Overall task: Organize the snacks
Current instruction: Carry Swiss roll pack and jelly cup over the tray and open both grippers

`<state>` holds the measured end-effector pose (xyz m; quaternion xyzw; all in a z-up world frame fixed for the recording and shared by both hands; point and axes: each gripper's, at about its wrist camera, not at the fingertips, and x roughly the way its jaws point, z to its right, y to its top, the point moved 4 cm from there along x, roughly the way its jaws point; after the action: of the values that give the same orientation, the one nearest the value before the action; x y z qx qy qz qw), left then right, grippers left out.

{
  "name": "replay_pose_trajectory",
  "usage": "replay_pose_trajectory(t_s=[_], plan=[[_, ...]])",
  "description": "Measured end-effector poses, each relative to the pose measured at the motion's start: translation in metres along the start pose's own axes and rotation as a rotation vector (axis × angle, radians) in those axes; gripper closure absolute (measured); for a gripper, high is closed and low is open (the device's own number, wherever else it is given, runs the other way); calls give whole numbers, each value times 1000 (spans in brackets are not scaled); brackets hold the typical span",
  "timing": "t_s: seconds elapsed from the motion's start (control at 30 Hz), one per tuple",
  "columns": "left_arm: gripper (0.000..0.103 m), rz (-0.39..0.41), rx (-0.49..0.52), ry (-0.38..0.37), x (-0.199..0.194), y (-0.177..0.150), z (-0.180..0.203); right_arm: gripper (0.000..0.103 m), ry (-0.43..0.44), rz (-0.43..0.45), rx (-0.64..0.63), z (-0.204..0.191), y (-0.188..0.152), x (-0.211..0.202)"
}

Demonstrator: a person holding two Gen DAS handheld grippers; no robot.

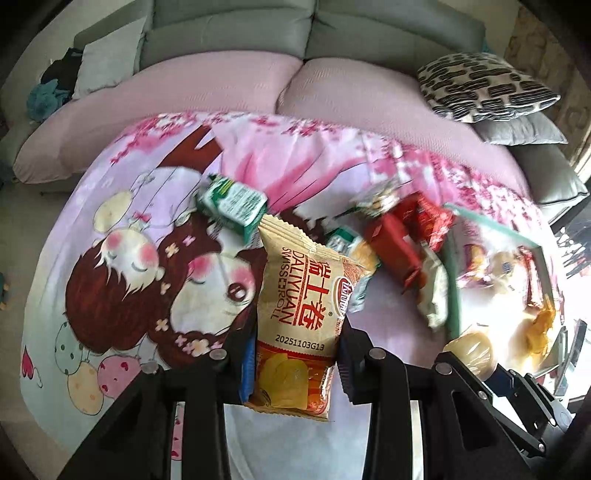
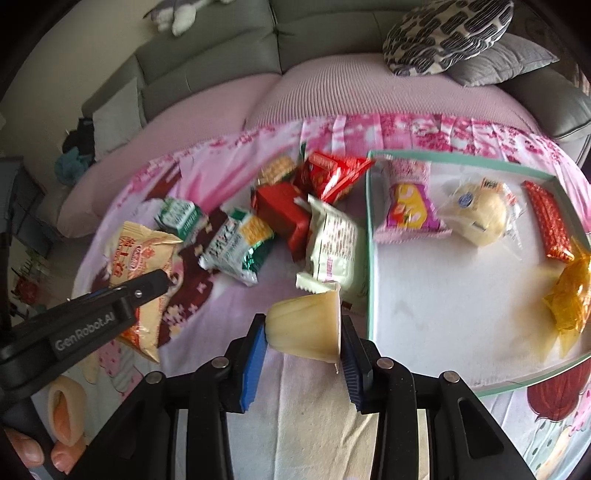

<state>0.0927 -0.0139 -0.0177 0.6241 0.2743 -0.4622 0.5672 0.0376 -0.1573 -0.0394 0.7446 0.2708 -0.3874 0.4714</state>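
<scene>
My left gripper (image 1: 295,365) is shut on a tan and orange swiss roll packet (image 1: 299,317), which hangs above the cartoon-print cloth (image 1: 122,236). From the right wrist view the same packet (image 2: 147,258) shows at the left, with the left gripper (image 2: 162,280) clamped on it. My right gripper (image 2: 303,354) is shut on a pale yellow jelly cup (image 2: 306,328), lifted off the cloth just left of the green-rimmed tray (image 2: 369,236). That cup (image 1: 469,350) also appears at the lower right of the left wrist view.
Loose snacks lie in a pile: green packets (image 2: 240,243), a red box (image 2: 280,214), red wrappers (image 2: 332,173), a white packet (image 2: 332,243). The tray holds a pink packet (image 2: 410,206), a wrapped bun (image 2: 480,214), a red bar (image 2: 546,221) and an orange sweet (image 2: 569,295). A sofa (image 1: 229,33) stands behind.
</scene>
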Motion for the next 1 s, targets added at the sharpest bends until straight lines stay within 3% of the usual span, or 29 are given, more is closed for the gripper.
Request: replay_pose_trajectory(t_s=[0.27, 0.7, 1.0], plan=[[65, 6, 93, -54, 7, 14, 55, 63, -33, 51, 92, 35, 9, -18], [65, -62, 277, -177, 24, 12, 161, 63, -242, 68, 349, 149, 3, -39], [65, -108, 365, -219, 47, 5, 210, 63, -269, 59, 425, 183, -6, -44]])
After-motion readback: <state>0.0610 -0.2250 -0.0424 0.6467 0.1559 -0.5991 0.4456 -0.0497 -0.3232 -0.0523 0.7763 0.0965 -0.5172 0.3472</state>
